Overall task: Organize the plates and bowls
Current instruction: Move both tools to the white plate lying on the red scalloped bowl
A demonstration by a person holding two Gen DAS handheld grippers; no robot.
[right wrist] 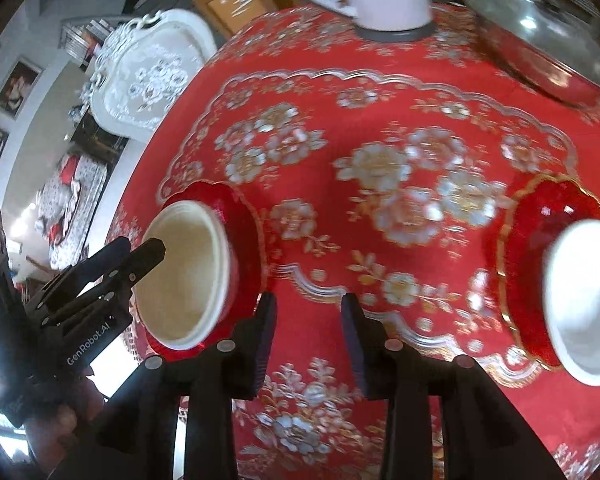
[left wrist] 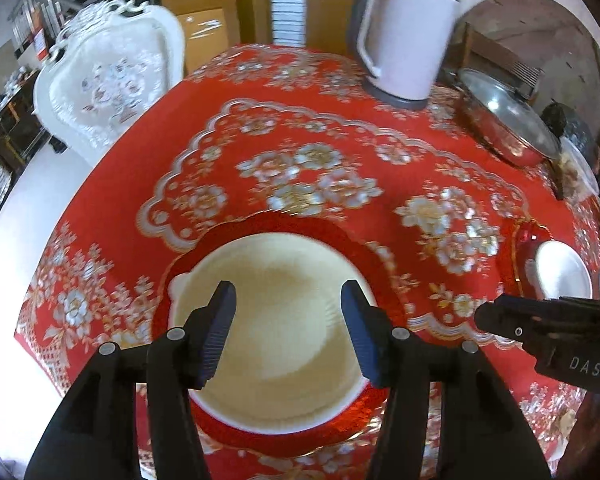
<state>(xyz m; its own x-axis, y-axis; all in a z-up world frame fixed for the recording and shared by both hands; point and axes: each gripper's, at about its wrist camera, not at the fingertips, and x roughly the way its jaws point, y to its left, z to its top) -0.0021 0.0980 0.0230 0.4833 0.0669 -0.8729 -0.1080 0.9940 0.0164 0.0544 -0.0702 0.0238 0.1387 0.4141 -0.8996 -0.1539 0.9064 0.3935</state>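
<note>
Two bowls seated on red plates; both grippers empty, jaws apart.

Left gripper (left wrist: 288,328) hovers with fingers spread over the cream bowl (left wrist: 276,332), gripping nothing; that bowl sits in a red plate (left wrist: 300,224) on the red floral tablecloth (left wrist: 340,128). Right gripper (right wrist: 308,344) hangs with fingers parted over bare cloth between the two settings. To the right, a white bowl (right wrist: 584,300) rests on a second red plate (right wrist: 540,216). Further back: white kettle (left wrist: 400,40), lidded steel pan (left wrist: 508,120), white chair (left wrist: 108,84).

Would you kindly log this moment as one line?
left gripper: open over cream bowl on red plate | right gripper: open, empty | white bowl: untouched
</note>
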